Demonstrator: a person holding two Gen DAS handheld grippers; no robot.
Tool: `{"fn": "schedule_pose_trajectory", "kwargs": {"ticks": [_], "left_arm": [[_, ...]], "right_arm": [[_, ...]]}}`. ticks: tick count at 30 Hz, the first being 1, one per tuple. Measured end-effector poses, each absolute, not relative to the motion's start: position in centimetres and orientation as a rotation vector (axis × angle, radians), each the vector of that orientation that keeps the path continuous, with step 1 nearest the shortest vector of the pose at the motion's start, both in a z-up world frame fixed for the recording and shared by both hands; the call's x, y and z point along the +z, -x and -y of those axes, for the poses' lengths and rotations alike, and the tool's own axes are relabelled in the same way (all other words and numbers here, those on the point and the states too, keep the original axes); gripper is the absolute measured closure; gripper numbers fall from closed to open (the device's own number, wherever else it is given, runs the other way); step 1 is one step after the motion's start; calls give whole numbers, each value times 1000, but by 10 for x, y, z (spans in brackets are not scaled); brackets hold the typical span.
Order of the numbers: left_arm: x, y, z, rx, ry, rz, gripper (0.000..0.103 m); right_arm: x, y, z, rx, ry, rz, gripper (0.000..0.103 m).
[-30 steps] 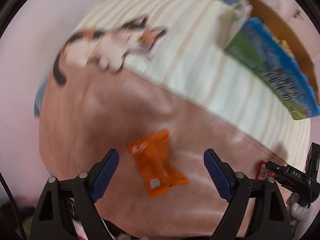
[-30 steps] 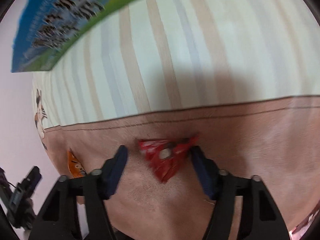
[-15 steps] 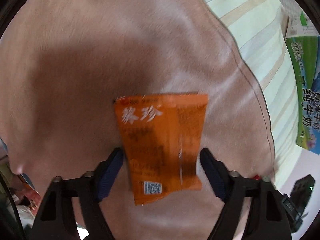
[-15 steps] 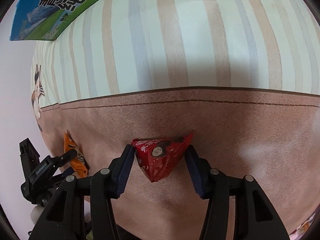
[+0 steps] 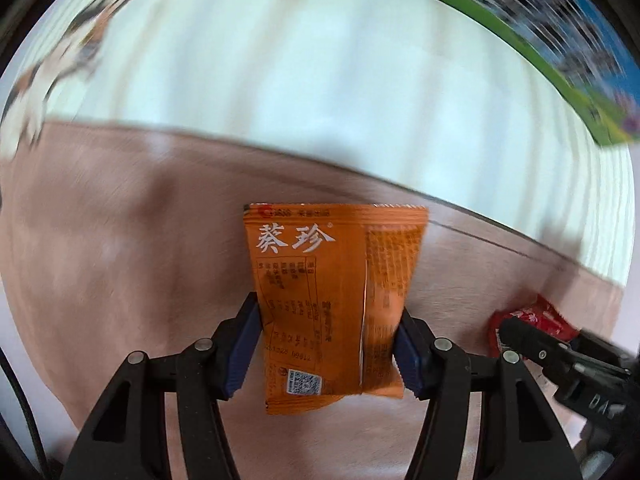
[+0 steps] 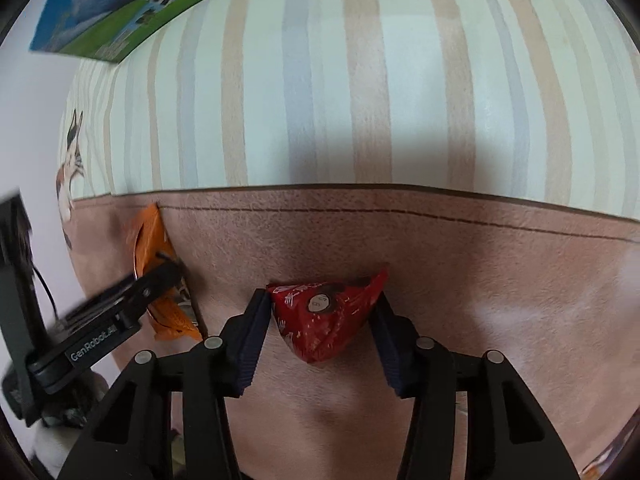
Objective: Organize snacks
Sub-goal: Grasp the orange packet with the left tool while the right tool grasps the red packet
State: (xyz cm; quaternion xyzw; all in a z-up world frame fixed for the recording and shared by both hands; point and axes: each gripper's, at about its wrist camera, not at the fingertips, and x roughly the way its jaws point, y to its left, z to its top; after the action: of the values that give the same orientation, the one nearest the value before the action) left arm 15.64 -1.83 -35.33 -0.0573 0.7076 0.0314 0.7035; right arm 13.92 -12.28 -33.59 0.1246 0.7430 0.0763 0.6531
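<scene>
An orange snack packet (image 5: pixel 332 300) with white lettering lies on the brown cloth (image 5: pixel 120 260). My left gripper (image 5: pixel 328 344) points down over it, jaws closing, and both blue pads (image 5: pixel 246 344) press its lower sides. A red triangular snack packet (image 6: pixel 326 312) lies on the same brown cloth (image 6: pixel 500 280). My right gripper (image 6: pixel 320 324) has its jaws closing, with both pads (image 6: pixel 256 328) against the packet's ends. In the left wrist view the red packet (image 5: pixel 536 316) shows at the right, behind the other tool. In the right wrist view the orange packet (image 6: pixel 150 240) sits at the left.
A striped pale cloth (image 6: pixel 360 80) covers the far half of the surface. A blue and green printed carton (image 6: pixel 120 20) stands at its far side, blurred in the left wrist view as the carton (image 5: pixel 580 52). A cat picture (image 6: pixel 70 168) marks the left edge.
My left gripper came down over the orange packet and narrowed its jaws onto it, then shifted. The right jaws closed from loosely framing the red packet to touching it.
</scene>
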Motion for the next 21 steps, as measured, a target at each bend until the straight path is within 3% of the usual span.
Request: {"fn": "schedule_pose_trajectory", "kwargs": {"ticks": [6, 21], "left_arm": [[-360, -155, 54, 8, 3, -1572, 46], [-392, -181, 87, -34, -75, -1601, 42]], "right_arm": [[-316, -131, 129, 123, -8, -1626, 51], [-341, -129, 113, 91, -32, -1655, 47]]}}
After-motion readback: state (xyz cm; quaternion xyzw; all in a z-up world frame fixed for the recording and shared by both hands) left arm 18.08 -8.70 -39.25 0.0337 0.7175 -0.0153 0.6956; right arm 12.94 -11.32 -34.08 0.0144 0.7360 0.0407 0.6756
